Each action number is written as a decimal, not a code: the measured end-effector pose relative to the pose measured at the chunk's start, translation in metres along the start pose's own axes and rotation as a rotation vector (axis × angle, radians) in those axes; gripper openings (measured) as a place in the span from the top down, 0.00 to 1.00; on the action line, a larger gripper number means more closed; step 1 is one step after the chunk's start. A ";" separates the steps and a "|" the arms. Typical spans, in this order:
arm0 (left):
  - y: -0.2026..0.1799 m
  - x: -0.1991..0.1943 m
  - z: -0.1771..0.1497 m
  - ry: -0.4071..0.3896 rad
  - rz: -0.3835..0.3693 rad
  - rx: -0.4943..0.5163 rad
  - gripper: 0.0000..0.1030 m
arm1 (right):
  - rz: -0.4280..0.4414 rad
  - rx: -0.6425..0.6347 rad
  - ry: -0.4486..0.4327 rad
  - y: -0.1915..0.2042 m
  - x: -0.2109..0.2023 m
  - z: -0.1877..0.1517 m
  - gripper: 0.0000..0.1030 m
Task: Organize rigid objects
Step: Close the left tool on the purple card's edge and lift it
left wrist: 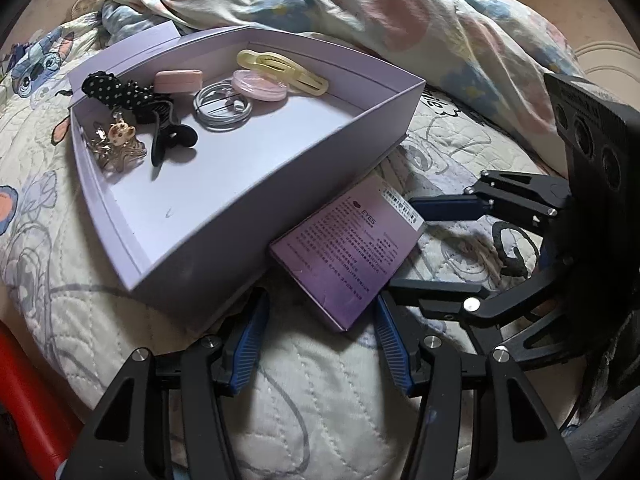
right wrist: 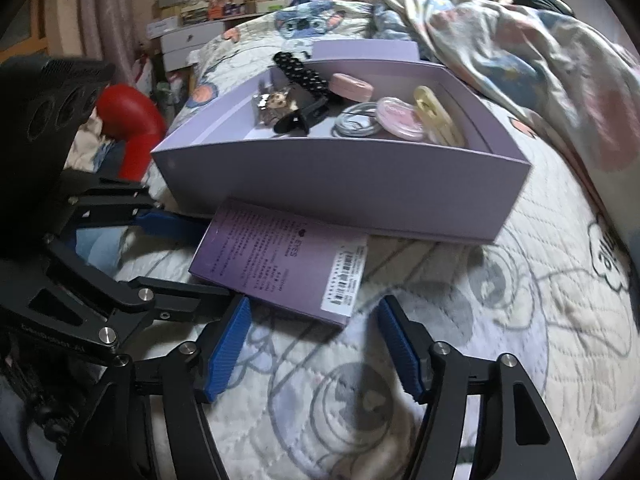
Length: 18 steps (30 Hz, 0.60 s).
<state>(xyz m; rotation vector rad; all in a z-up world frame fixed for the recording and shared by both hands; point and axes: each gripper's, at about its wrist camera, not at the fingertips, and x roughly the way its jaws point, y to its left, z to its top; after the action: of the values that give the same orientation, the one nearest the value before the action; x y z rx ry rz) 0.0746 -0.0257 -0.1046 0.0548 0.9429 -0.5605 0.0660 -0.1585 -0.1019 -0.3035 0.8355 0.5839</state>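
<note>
A flat purple carton marked EYES (left wrist: 346, 254) lies on the quilt, leaning against the front of an open lavender box (left wrist: 256, 200); it also shows in the right wrist view (right wrist: 280, 260). The box (right wrist: 340, 172) holds a yellow hair clip (left wrist: 282, 70), a pink round compact (left wrist: 260, 85), a coiled grey cable (left wrist: 222, 106), a pink case (left wrist: 178, 80), a black claw clip (left wrist: 170, 136), a dotted bow and a gold charm. My left gripper (left wrist: 322, 312) is open, its fingers on either side of the carton's near corner. My right gripper (right wrist: 314, 314) is open, just short of the carton's near edge.
A crumpled floral duvet (left wrist: 380, 12) is heaped behind and to the right of the box. The quilted bed cover (left wrist: 320, 400) lies under everything. A red object (right wrist: 132, 120) stands off the bed's left side. Drawers and clutter (right wrist: 188, 36) are at the far wall.
</note>
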 end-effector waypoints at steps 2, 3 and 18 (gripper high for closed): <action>0.001 0.001 0.000 0.000 -0.004 0.000 0.48 | 0.024 -0.021 0.003 0.001 0.003 0.001 0.48; 0.001 0.001 0.000 -0.005 -0.006 0.003 0.48 | 0.024 -0.032 0.008 0.002 0.004 0.001 0.51; 0.004 -0.007 -0.004 -0.029 -0.028 -0.024 0.59 | 0.036 -0.023 -0.002 -0.001 0.002 0.003 0.49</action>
<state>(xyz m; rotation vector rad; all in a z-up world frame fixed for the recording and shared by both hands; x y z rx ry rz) 0.0699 -0.0177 -0.1024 0.0122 0.9227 -0.5740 0.0694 -0.1577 -0.1017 -0.3094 0.8338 0.6276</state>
